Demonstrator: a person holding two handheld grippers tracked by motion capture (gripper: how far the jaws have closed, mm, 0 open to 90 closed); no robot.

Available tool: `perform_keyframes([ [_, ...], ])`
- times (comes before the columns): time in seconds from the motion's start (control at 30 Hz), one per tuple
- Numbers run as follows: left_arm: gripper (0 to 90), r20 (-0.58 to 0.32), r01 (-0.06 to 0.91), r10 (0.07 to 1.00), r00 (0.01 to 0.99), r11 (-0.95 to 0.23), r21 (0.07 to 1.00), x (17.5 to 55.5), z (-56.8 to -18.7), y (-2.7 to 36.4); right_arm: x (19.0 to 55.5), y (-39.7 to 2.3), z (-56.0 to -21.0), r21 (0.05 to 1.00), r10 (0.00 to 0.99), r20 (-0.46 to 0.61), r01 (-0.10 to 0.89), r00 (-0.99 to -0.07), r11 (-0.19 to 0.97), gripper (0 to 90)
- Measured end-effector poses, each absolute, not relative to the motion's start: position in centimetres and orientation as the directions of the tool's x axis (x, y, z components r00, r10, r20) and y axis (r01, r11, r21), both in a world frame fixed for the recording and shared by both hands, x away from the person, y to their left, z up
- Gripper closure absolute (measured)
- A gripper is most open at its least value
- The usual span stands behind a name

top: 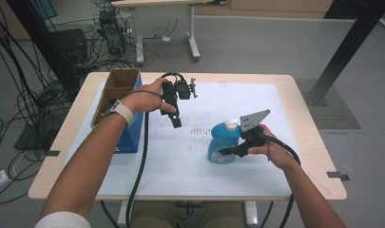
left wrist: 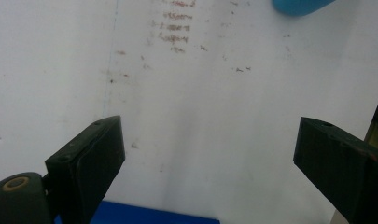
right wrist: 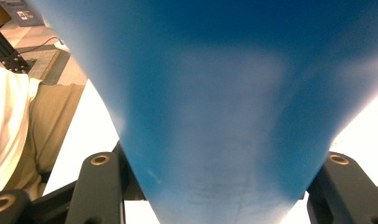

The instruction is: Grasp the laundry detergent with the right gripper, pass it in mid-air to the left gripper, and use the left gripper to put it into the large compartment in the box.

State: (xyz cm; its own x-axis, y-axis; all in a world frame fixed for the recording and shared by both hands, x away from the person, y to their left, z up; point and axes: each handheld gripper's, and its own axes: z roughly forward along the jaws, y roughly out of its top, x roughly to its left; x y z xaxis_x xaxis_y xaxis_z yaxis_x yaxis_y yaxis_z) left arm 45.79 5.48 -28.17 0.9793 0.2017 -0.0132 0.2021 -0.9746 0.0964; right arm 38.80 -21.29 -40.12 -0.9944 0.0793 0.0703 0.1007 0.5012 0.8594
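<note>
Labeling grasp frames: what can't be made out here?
- Right claw pad contact: high view too small; right gripper view blocked by the blue bottle, close and blurred.
- Bottle label: faces away in the high view.
- Cardboard box contents: walls and the left hand hide them.
- Red marks on the white sheet: too blurred in the left gripper view.

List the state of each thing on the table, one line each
Blue bottle: upright on the table, white cap on, clamped.
Right gripper: shut on the blue bottle.
Left gripper: open, nothing between its jaws, held above the table.
Cardboard box: open at the top.
</note>
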Motion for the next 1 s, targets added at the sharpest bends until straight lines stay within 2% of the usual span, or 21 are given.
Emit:
perform_keyframes([
  [1.0,9.3,-0.005,0.201,0.202,0.979,-0.974,0.104,45.51,-27.78,5.83,38.6,-21.24,-40.11,0.862,0.088,0.046,0.084,-0.995,0.499,43.1],
])
